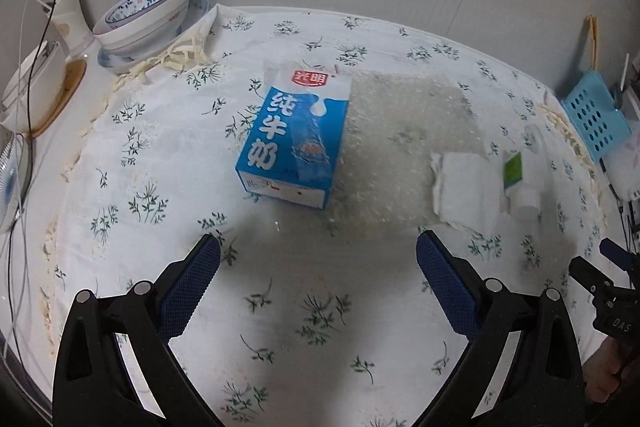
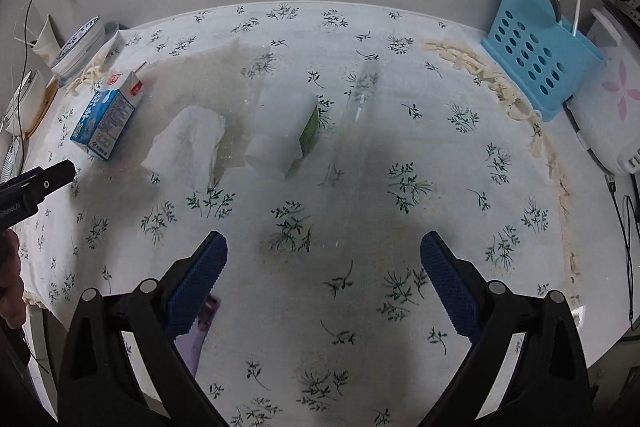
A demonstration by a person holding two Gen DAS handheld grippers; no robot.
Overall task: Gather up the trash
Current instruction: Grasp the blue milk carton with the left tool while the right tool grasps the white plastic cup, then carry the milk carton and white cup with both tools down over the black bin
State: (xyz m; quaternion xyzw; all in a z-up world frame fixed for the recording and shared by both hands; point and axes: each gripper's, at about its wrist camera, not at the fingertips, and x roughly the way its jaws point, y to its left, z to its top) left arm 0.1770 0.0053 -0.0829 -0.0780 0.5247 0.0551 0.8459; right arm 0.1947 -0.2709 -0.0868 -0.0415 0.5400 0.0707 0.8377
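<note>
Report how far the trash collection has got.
Nothing looks collected yet. The left gripper and right gripper are both open and hold nothing, hovering over the tablecloth. Left to pick up: the blue milk carton, the bubble wrap, the crumpled tissue, the small green-and-white box and the clear plastic sleeve. No bin is in view.

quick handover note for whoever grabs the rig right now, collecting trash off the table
Left tongs: open, empty, facing the milk carton.
Right tongs: open, empty, above the tablecloth.
Trash, all on the table: milk carton lying flat, bubble wrap beside it, crumpled tissue, small green-and-white box.
Done: nothing visibly collected.
Left: every piece; no bin in view.
</note>
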